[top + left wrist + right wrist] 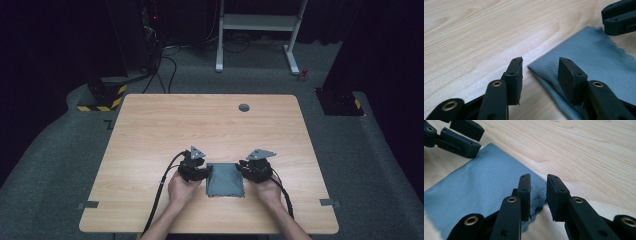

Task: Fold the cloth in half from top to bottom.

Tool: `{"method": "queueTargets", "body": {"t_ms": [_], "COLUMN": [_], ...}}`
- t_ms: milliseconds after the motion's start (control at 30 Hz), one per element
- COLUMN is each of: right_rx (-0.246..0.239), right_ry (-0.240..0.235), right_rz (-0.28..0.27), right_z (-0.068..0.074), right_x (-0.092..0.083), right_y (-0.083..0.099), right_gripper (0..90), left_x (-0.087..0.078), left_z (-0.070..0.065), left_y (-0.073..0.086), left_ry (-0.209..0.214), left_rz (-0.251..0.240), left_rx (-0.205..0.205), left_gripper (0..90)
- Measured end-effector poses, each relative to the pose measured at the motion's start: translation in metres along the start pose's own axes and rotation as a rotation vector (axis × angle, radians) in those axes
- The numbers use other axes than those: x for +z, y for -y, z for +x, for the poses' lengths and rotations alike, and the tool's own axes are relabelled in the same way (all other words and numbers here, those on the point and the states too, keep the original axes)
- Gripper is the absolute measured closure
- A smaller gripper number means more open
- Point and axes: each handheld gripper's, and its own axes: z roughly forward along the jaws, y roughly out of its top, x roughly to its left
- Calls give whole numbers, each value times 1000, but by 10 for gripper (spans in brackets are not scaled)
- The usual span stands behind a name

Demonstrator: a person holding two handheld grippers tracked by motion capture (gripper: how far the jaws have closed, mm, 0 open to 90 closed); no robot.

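Folded grey cloth on the table, both tools parted at its sides

The wooden table point(150, 130) carries a grey cloth point(224, 180) near the person's edge, lying flat as a small folded square, so the folding looks largely done; whether another fold is meant I cannot tell. The left tool point(540, 72) stands open over the cloth's corner, gripping nothing. The right tool point(538, 195) is slightly open at the wavy edge, holding nothing. What seems left: a final fold or drawing back.

Ribbed grey cloth point(596, 52), matt pale wood-grain table point(474, 37)
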Motion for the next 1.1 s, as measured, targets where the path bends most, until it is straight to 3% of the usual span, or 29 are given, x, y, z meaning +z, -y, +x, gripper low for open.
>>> {"method": "queueTargets", "body": {"t_ms": [200,300,367,400,467,533,667,800,967,1100], "right_rx": [21,34,23,-5,-30,-28,-32,-34,-43,-37], "right_ry": [3,-7,-26,-25,-17,-18,-9,5,42,53], "right_rz": [35,45,52,63,66,67,53,46,45,41], "right_z": [-5,-6,-7,-5,-3,-3,-4,-5,-9,-16], "right_x": [13,16,16,16,17,17,16,18,29,34], "right_y": [0,0,-1,-3,-5,-5,-6,-12,-23,-30], "right_gripper": [718,738,806,872,889,891,895,897,898,897], "left_x": [13,17,18,18,18,19,19,19,24,32], "left_z": [4,6,6,6,7,9,10,22,28,37], "left_y": [-7,-9,-11,-12,-13,-15,-18,-21,-35,-41], "left_ry": [-14,10,14,20,24,40,37,59,6,-7], "left_rz": [58,69,74,79,81,94,100,82,66,56], "left_rx": [38,38,54,72,73,81,135,111,158,133], "left_gripper": [631,675,732,795,865,878,893,893,893,892]}}
